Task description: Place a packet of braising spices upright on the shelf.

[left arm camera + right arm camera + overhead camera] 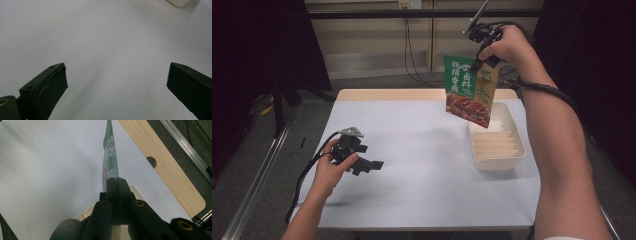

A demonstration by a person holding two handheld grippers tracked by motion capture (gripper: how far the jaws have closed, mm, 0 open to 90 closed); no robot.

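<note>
A green food packet (468, 90) with Chinese print and a picture of a red dish hangs in the air above the far end of a white slotted tray (497, 140). My right gripper (478, 62) is shut on the packet's top edge and holds it high. In the right gripper view the packet (110, 157) shows edge-on, pinched between the closed jaws of the right gripper (117, 181). My left gripper (371, 165) rests low over the table's left half, open, with nothing between its jaws. Bare white table lies between the spread jaws of the left gripper (117, 80).
The table (412, 165) has a white top and a wooden strip (387, 94) along its far edge. A corner of the tray (178, 2) peeks in at the top of the left gripper view. Cables hang by the back wall.
</note>
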